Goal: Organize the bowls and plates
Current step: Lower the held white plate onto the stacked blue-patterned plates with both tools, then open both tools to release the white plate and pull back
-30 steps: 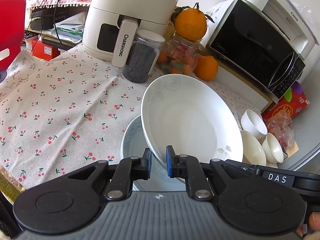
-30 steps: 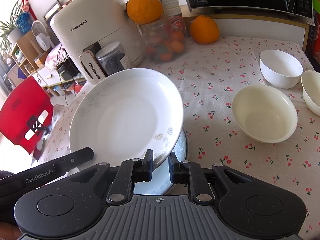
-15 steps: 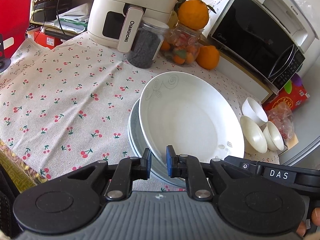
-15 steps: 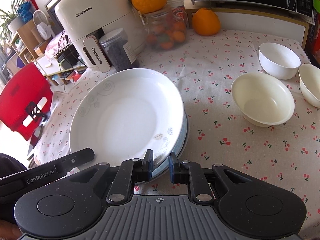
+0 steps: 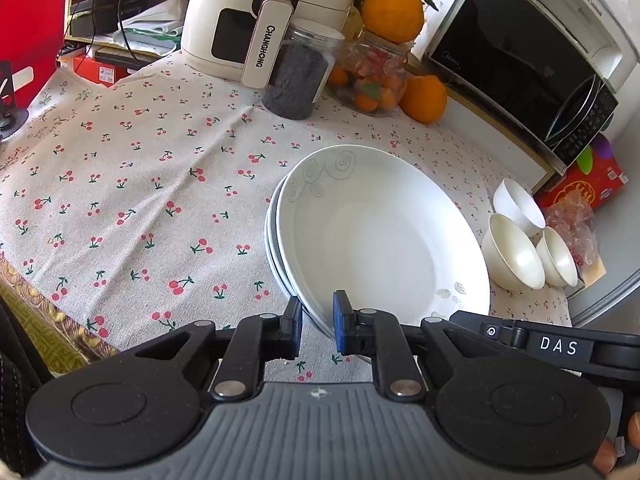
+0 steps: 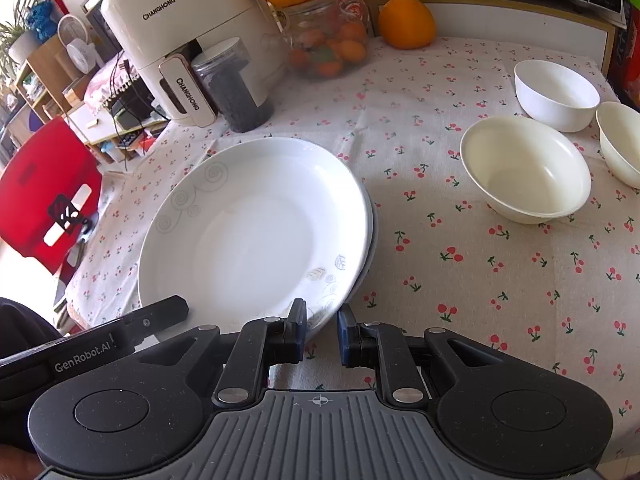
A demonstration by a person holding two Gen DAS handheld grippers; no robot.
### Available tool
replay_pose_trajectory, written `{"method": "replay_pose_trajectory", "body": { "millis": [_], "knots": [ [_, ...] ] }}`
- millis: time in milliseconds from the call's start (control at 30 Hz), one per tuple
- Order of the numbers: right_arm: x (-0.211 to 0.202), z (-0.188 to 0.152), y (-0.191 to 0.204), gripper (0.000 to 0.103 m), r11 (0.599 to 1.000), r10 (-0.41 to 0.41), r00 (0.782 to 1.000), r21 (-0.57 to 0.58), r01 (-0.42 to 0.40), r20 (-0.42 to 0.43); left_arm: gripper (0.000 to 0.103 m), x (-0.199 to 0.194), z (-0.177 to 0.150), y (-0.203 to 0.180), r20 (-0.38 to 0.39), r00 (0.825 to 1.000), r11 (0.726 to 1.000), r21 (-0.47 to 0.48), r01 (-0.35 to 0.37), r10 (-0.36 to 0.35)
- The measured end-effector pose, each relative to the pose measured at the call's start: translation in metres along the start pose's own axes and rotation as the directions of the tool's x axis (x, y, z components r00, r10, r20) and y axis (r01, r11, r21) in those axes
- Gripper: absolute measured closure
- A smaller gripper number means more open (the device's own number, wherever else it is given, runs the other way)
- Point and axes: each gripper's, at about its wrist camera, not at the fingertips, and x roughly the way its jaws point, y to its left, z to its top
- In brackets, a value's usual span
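From the left wrist view, the swirl-patterned white plate [image 5: 376, 236] sits on a stack of plates [image 5: 276, 248] on the cherry-print tablecloth [image 5: 120, 184], its near rim between the pads of the left gripper [image 5: 317, 322], whose jaws look slightly parted with a gap on either side, so the plate seems seated and being let go, gripper low and level at the table's near edge. From the right wrist view, the right gripper [image 6: 322, 330] likewise straddles the plate's [image 6: 256, 232] leaf-decorated rim with a narrow gap and no firm clamp, approaching low from the near side, while three bowls [image 6: 528, 168] wait unstacked well apart to the right.
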Motion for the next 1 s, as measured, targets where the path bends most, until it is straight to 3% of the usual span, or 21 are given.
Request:
{"method": "replay_pose_trajectory", "body": {
  "millis": [1000],
  "knots": [
    [0.008, 0.004, 0.006, 0.080, 0.999, -0.037, 0.999, 0.012, 0.037, 0.000, 0.082, 0.011, 0.005, 0.000, -0.001, 0.999, 0.999, 0.005, -0.041, 0.041]
  ]
}}
